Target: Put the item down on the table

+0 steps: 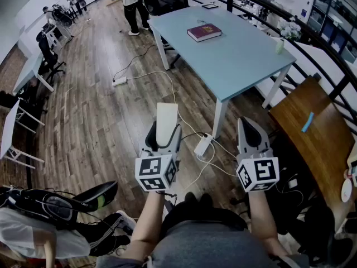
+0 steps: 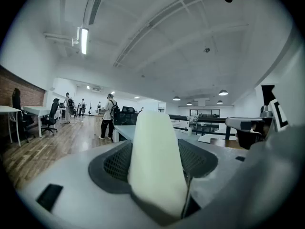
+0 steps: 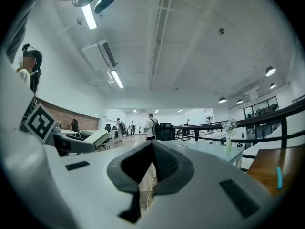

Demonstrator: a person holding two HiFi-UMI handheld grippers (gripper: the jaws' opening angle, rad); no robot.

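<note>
My left gripper [image 1: 165,132] is shut on a pale cream, wedge-shaped item [image 1: 167,120], which stands up between its jaws and pokes out past their tips. The left gripper view shows the item [image 2: 157,161] filling the gap between the dark mesh pads [image 2: 114,163]. I hold it at waist height above the wooden floor, short of the light blue table [image 1: 240,60]. To the right, at the same height, my right gripper [image 1: 249,123] is shut with nothing in it; its jaw tips meet in the right gripper view [image 3: 151,146].
On the blue table lie a dark red book [image 1: 204,32] and a small white vase [image 1: 279,45]. A white power strip [image 1: 202,145] and cables lie on the floor near the table leg. A brown desk [image 1: 318,133] is at the right, an office chair [image 1: 83,201] at lower left. A person [image 1: 133,4] stands far off.
</note>
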